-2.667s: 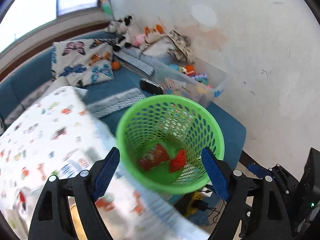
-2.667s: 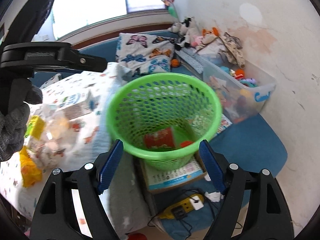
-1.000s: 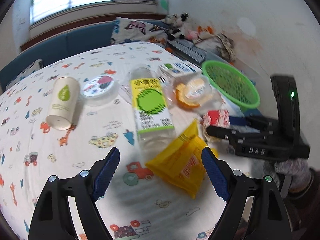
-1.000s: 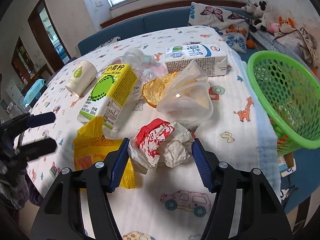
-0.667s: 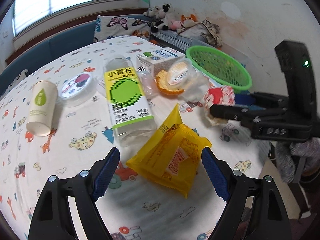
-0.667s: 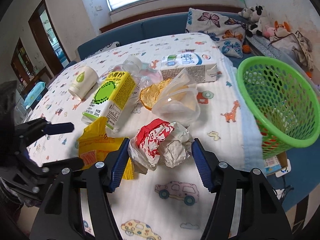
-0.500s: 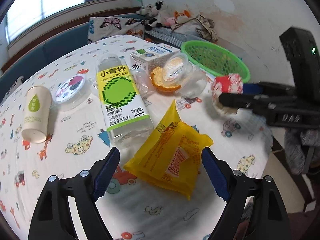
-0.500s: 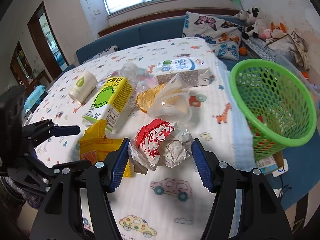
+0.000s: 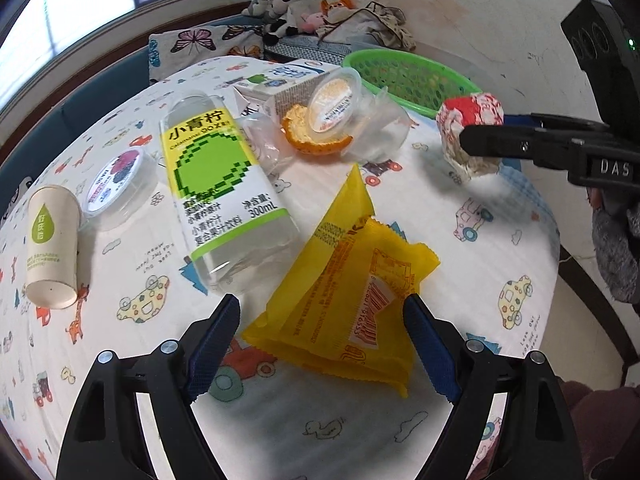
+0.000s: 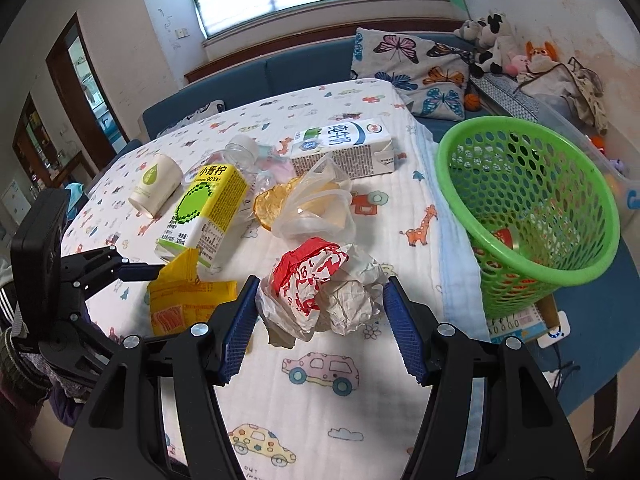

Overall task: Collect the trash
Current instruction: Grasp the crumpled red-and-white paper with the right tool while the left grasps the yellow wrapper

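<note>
- Cartoon cars and animals cover the white cloth on the table [image 10: 360,412], with a blue sofa, a butterfly pillow [image 10: 404,60] and soft toys [image 10: 492,40] along the far wall under a bright window.
- My right claw [image 10: 320,320] is closed on a crumpled red-and-white wrapper [image 10: 320,292]; both blue pads press its sides and, in the left view, the wad [image 9: 468,128] hangs clear of the cloth.
- My left claw [image 9: 320,344] is wide open, holding nothing, its fingers either side of the near end of a yellow snack bag [image 9: 352,300] that lies flat on the cloth; I cannot tell whether the pads touch it.
- Off the table's right edge, lower than the tabletop, stands a green basket [image 10: 532,200] with a red item at its bottom.
- Just beyond the yellow bag lies a clear bottle with a yellow-and-green label [image 9: 216,184], on its side.
- Left of the bottle are a lidded clear tub [image 9: 116,176] and a paper cup [image 9: 50,248] on its side.
- Farther off, a piece of orange peel [image 9: 316,140] and a small lidded plastic cup [image 9: 336,100] sit together in a clear bag, against a milk carton [image 10: 344,144] lying flat.
</note>
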### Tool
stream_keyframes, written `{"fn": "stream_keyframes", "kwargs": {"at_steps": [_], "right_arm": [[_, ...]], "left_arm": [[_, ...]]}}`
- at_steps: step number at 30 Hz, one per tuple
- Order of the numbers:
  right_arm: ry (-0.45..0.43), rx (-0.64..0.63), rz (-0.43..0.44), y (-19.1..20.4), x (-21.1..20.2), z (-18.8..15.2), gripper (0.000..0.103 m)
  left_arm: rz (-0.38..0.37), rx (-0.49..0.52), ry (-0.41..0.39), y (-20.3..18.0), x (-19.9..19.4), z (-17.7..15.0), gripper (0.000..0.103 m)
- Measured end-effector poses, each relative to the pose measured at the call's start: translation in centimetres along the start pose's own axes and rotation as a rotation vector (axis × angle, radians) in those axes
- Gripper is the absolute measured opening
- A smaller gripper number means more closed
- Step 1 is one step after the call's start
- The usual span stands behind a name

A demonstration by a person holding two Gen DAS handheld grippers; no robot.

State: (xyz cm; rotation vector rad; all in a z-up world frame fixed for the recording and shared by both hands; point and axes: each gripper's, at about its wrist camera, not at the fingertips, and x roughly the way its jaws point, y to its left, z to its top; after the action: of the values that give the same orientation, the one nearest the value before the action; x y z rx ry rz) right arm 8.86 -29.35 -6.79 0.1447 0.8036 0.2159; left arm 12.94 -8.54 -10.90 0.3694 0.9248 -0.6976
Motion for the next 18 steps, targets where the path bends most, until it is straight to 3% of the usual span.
{"fn": "stream_keyframes", "kwargs": {"at_steps": [18], "right_arm": [[-0.029,0.025,-0.019,-1.1,-1.1,0.1,0.063]], "left_arm": [[-0.004,-0.110,-0.049,0.7,-1.9,-1.7,0.052]]}}
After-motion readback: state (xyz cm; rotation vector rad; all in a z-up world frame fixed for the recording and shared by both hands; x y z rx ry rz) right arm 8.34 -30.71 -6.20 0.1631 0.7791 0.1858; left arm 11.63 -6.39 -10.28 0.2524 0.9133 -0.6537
